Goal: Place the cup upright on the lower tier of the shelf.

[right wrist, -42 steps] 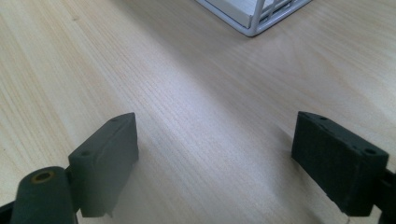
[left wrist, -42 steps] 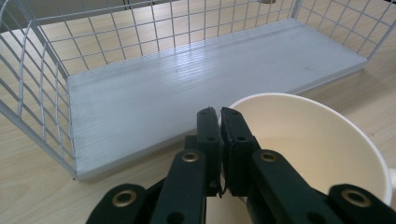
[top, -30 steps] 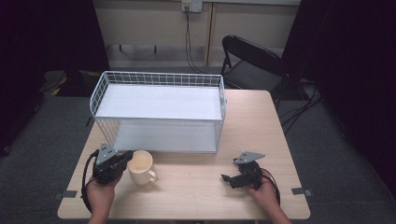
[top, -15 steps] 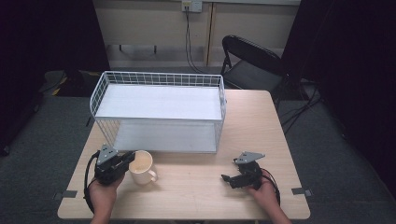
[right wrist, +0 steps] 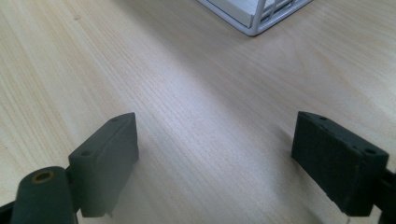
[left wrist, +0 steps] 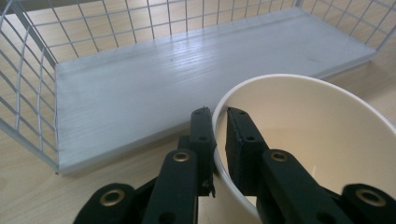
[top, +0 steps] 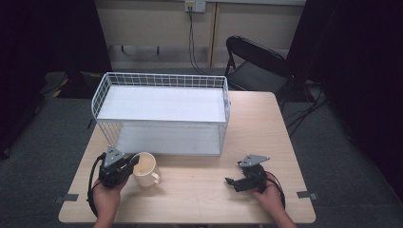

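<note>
Left gripper view: my left gripper point(left wrist: 218, 140) pinches the wall of the mug point(left wrist: 317, 140) at the rim, one jaw outside and one inside. The jaws have just been closing slightly on the wall, with the rim between them. In the high view the mug point(top: 145, 169) stands upright near the table's front left corner, just in front of the wire rack point(top: 161, 114), with its handle turned toward the front edge.

I judge the step in hand to be securing the mug for a lift, probably into the rack. To do it well:
- I keep the pinch square on the wall; a one-sided rim grip lets the mug swing.
- I lift straight up before moving toward the rack, keeping the rim level.
- The rack's lower shelf point(left wrist: 187, 79) lies open straight ahead; I clear its front lip before setting down.

Surroundings: my right gripper point(top: 244, 178) rests near the front right of the table point(top: 256, 123), jaws spread wide over bare wood, well apart from the mug. A folding chair point(top: 256, 66) stands beyond the far edge. The rack's wire side point(left wrist: 28, 84) is what I must not clip.
</note>
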Available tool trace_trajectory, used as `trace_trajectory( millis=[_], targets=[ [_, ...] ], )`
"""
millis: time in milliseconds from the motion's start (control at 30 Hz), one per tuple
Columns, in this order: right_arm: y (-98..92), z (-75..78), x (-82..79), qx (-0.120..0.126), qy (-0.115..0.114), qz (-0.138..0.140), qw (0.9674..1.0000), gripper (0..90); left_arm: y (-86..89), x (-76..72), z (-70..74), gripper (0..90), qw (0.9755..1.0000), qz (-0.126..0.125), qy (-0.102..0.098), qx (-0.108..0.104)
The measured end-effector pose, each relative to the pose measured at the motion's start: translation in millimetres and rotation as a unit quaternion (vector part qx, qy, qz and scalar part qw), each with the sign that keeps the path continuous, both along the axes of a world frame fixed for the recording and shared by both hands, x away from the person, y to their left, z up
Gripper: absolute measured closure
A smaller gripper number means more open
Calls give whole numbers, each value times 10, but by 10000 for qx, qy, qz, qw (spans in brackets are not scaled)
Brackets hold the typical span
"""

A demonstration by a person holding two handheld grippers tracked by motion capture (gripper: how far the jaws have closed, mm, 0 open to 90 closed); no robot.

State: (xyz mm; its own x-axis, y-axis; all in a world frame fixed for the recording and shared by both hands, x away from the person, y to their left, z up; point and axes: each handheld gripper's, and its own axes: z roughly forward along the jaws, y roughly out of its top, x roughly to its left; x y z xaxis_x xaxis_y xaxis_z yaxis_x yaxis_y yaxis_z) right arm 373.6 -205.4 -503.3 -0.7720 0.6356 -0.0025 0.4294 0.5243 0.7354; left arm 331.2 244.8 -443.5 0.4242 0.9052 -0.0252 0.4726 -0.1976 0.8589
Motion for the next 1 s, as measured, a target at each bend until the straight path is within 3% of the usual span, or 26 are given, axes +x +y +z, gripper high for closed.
trace_trajectory(
  millis=[267,567,700,1000],
  targets=[
    [0,0,0,-1,0,0,10000,140,26,9,71,816,9998,166,-27,-65],
    [0,0,0,0,0,0,10000,140,13,51,106,816,9988,411,-271,-57],
    [0,0,0,-1,0,-1,10000,140,2,98,98,816,9981,512,-298,-148],
    [0,0,0,-1,0,0,10000,140,-45,182,101,816,9976,606,-315,-118]
  ],
)
